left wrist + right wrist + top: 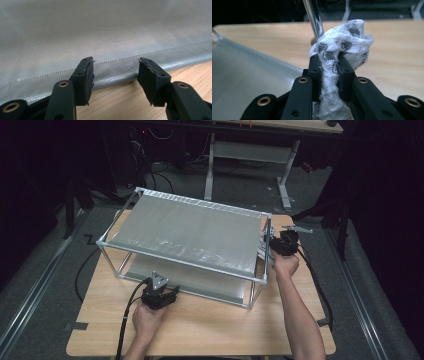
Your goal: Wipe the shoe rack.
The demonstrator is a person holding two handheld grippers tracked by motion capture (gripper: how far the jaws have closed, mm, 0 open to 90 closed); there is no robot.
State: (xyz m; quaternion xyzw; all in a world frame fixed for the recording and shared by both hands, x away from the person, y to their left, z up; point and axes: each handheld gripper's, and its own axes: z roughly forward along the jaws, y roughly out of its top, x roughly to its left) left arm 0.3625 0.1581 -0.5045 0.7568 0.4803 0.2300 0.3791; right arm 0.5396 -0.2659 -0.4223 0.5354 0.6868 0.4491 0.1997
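No writing, label, brand, number or sign can be read in any of the views.
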